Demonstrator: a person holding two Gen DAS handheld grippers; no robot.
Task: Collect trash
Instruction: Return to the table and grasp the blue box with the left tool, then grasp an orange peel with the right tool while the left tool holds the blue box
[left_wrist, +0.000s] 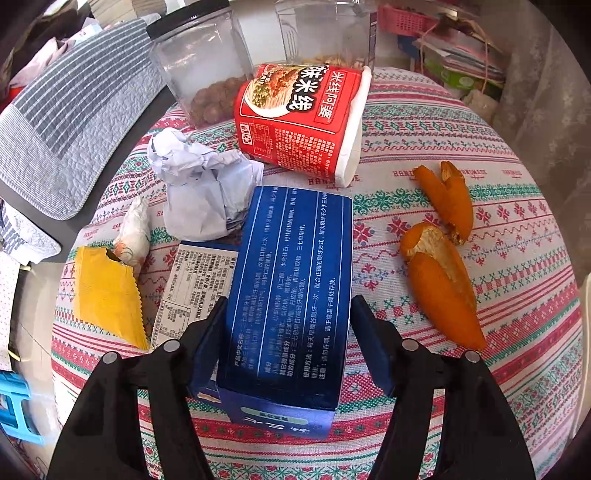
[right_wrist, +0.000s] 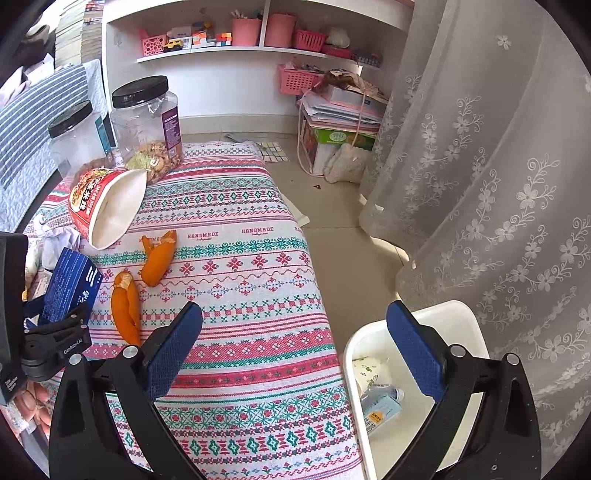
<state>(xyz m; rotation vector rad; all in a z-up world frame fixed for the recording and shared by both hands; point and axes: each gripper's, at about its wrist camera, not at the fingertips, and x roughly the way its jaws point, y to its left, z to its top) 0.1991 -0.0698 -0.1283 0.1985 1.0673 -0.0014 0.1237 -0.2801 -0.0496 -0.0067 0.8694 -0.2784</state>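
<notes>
White wall shelves (right_wrist: 207, 51) hold pink baskets; a lace curtain (right_wrist: 480, 184) hangs right; pale floor tiles (right_wrist: 343, 236) lie below; daylight fills the room.

left gripper (left_wrist: 288, 328) — black plastic scissor-style arms, round silver pivot screws, dark blue pads on inner finger faces | right gripper (right_wrist: 293, 350) — same black arms, silver screws, blue textured pads | left unit seen from right wrist view: black body, white "GenRobot.AI" lettering | fingers (right_wrist: 31, 402) bare, no sleeve visible
</notes>
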